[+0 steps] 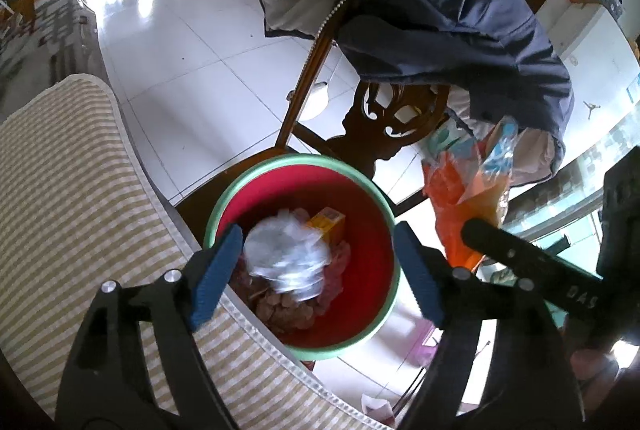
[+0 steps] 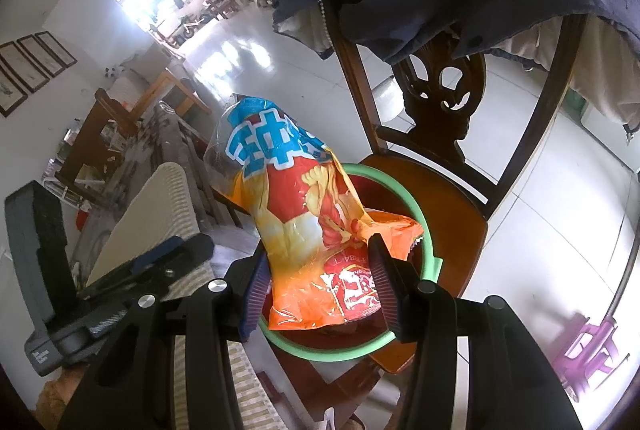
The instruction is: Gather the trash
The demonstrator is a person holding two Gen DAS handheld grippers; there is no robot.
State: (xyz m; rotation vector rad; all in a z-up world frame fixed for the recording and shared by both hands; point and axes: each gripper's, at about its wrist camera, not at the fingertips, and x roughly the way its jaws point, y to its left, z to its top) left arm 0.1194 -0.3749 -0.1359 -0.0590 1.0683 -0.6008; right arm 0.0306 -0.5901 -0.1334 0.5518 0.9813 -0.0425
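Right gripper point(image 2: 320, 282) is clamped on an orange snack bag point(image 2: 308, 213), both pads pressed into the crumpled lower part. The bag's long axis is stood roughly upright, leaning toward upper left in the right wrist view; the blue printed end point(image 2: 264, 137) is pointed up and away, the orange end is hung down over the bin. The bag is held directly above the red bin point(image 1: 372, 230) with a green rim point(image 2: 416, 209), partly covering its opening.

Left gripper point(image 1: 318, 270) is held wide, nothing pressed between the blue pads point(image 1: 218, 270); it is positioned over the bin mouth. A crumpled clear plastic wad point(image 1: 286, 258), blurred, is seen below between the fingers, inside the bin. A yellow carton point(image 1: 328, 224) and brown scraps point(image 1: 284, 310) are also seen in the bin.

The bin is set on the seat of a wooden chair point(image 2: 452, 230) with a carved back. A navy jacket point(image 1: 440, 17) is draped over the chair back. A striped cloth point(image 1: 80, 197) on a table edge is seen just beside the bin. White floor tiles point(image 1: 180, 61) are seen beyond.
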